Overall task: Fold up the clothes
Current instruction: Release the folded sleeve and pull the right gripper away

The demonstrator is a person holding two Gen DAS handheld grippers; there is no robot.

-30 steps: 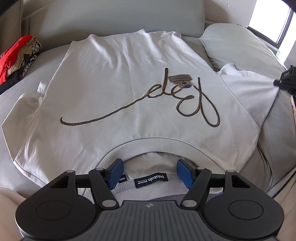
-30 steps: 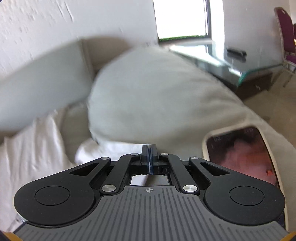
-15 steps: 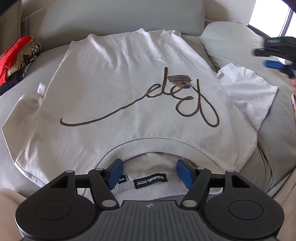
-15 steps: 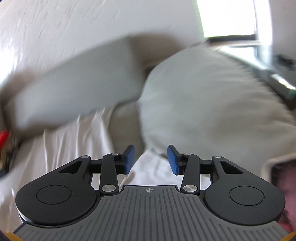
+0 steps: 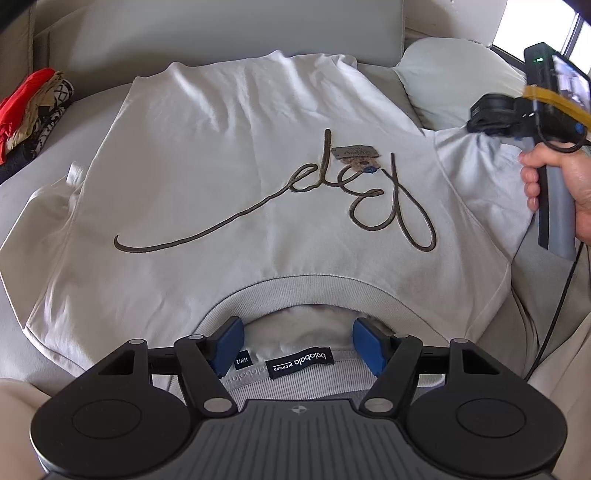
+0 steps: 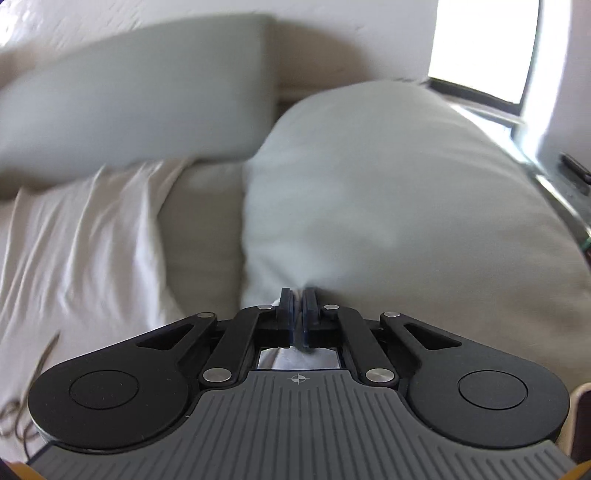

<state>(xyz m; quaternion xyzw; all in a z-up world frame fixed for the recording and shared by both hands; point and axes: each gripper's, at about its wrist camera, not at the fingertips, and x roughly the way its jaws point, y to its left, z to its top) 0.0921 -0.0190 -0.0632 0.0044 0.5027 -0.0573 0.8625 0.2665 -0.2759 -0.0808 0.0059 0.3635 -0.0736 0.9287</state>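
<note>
On the grey sofa (image 5: 229, 29), the T-shirt (image 5: 229, 155) lies lengthwise, collar nearest; left gripper (image 5: 298, 341) spread, right gripper (image 6: 297, 308) closing on its sleeve.

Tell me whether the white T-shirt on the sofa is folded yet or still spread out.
Spread, not folded: the T-shirt lies flat, print side up, on the sofa, both sleeves out to the sides, collar open toward the camera.

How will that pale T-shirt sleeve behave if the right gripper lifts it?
Likely floppy: the T-shirt lies wrinkled, and its sleeve bunches where the right gripper is closing on it. Probably light, draping from the pinch. The rest may drag along.
</note>
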